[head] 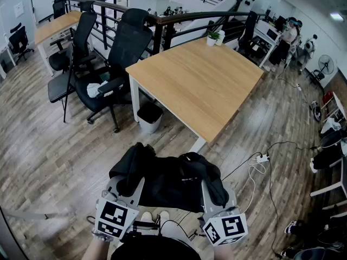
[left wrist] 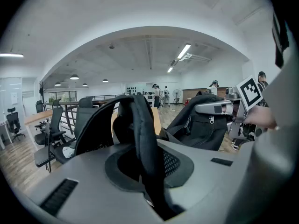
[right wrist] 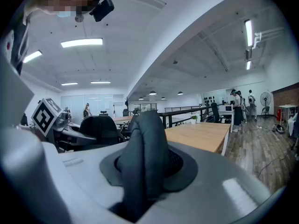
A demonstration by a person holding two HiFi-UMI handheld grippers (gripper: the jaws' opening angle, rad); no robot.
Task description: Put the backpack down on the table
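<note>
A black backpack (head: 173, 180) hangs in the air between my two grippers, in front of the person's feet and short of the wooden table (head: 200, 80). My left gripper (head: 127, 186) is shut on a padded shoulder strap (left wrist: 142, 134), which stands up between its jaws. My right gripper (head: 214, 191) is shut on the other padded strap (right wrist: 145, 148). The left gripper view shows the bag's body (left wrist: 205, 125) to the right, with the right gripper (left wrist: 219, 108) on top of it. In the right gripper view the tabletop (right wrist: 205, 134) lies ahead to the right.
Black office chairs (head: 116, 53) stand at the table's left side, with a waste bin (head: 149, 115) beside the table leg. A small potted plant (head: 212, 38) sits on the table's far corner. Cables and a power strip (head: 262, 158) lie on the floor to the right.
</note>
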